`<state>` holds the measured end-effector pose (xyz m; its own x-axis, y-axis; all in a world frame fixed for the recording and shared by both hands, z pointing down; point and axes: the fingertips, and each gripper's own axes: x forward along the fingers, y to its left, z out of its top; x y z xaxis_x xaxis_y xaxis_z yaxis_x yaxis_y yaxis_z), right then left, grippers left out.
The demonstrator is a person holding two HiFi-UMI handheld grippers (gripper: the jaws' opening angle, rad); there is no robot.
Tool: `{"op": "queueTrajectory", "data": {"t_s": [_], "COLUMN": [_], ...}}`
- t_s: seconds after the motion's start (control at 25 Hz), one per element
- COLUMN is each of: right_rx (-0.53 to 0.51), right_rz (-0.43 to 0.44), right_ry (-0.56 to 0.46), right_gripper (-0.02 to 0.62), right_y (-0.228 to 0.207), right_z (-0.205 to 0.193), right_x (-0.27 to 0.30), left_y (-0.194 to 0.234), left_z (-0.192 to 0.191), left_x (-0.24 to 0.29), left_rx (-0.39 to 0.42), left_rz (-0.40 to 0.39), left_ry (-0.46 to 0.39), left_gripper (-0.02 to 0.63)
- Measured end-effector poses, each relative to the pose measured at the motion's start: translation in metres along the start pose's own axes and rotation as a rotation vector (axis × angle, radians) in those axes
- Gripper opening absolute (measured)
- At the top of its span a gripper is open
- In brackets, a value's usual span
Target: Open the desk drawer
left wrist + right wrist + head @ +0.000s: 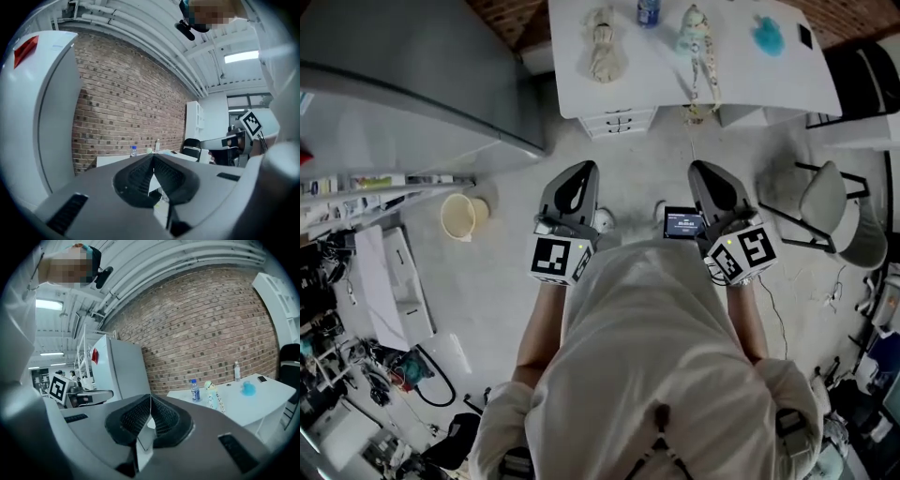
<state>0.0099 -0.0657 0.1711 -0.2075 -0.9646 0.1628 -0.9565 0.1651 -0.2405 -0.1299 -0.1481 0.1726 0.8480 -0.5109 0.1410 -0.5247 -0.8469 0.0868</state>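
White desk drawer [619, 122] sits shut; left gripper [583, 169] and right gripper [702, 169] both pinched closed, empty.

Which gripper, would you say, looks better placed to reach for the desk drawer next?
Probably the left. In the head view the left gripper is nearer the drawer unit under the desk; the right gripper sits further to the side. Both are shut, empty and short of it.

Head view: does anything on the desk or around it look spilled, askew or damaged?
Nothing stands out. The bottle stands upright on the desk, and the drawers beneath it look shut.
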Motion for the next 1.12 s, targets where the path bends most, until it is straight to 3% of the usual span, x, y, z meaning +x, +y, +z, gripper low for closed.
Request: {"op": "queueTrajectory", "data": {"t_s": [0.16, 0.32, 0.52, 0.64, 0.8, 0.96, 1.12], "right_rx": [0.016, -0.107, -0.326, -0.364, -0.434, -0.396, -0.442], "right_rz": [0.053, 0.022, 0.052, 0.081, 0.114, 0.122, 0.165], "right_ry": [-0.039, 0.024, 0.109, 0.135, 0.203, 0.22, 0.277], "right_gripper": [0.026, 0.026, 0.026, 0.026, 0.026, 0.026, 0.026], "right_y": [0.022, 0.02, -0.015, -0.041, -0.066, -0.088, -0.103], "right_z": [0.003, 0.003, 0.016, 0.014, -0.018, -0.056, -0.117], "right_x": [0.004, 0.014, 0.044, 0.066, 0.092, 0.12, 0.146], "left_y": [0.022, 0.036, 0.054, 0.061, 0.061, 0.056, 0.055], "left_z": [-0.019, -0.027, -0.031, -0.04, -0.069, -0.11, -0.16], "left_x": [-0.005, -0.006, 0.016, 0.03, 0.053, 0.082, 0.111], "left_rx": [-0.025, -0.039, 0.027, 0.043, 0.073, 0.094, 0.079], "left_rz": [-0.059, -0.082, -0.065, -0.052, -0.027, -0.029, -0.011], "left_ry": [0.026, 0.034, 0.059, 0.087, 0.137, 0.2, 0.214], "left_gripper": [0.008, 0.008, 0.008, 0.008, 0.008, 0.009, 0.009]}}
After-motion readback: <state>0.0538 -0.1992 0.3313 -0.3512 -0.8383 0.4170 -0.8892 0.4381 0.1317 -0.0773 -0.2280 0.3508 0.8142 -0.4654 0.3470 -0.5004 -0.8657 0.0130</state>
